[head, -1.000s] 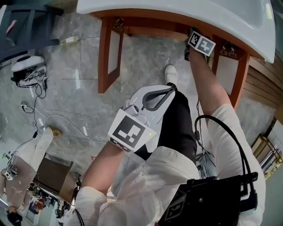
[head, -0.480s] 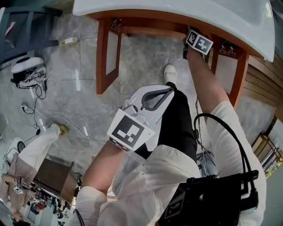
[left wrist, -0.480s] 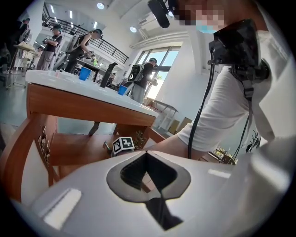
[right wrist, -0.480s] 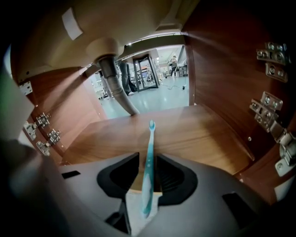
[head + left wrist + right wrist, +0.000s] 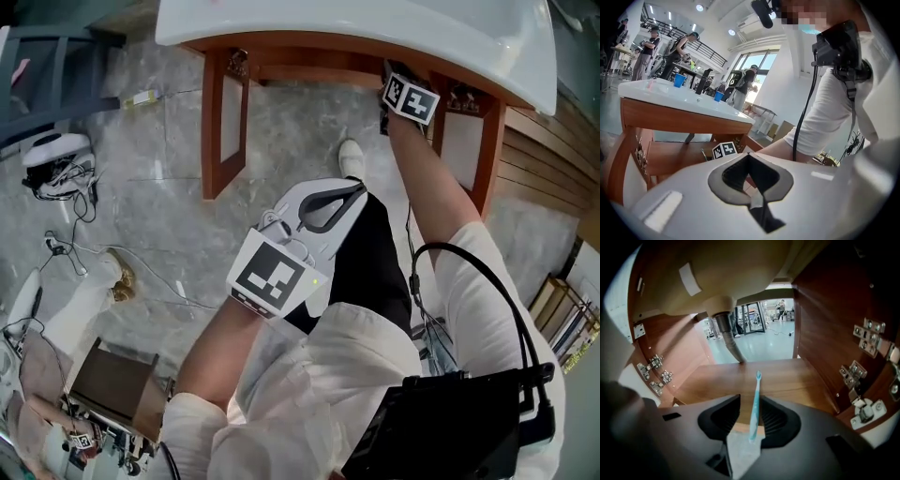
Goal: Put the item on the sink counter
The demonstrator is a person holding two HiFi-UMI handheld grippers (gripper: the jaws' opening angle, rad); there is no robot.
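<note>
White sink counter (image 5: 375, 28) on top, and below it a wooden shelf (image 5: 787, 380) inside the cabinet. Left gripper (image 5: 747, 155) is out in front of the counter, jaws clenched on nothing. Right gripper (image 5: 749, 404) is under the counter at the shelf edge, jaws just been opening and now released. The toothbrush (image 5: 755, 399) stands loose between them, head on the shelf.

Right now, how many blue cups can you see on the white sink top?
2. One blue cup stands toward the left of the sink counter; the other blue cup farther right. More may be hidden.
</note>
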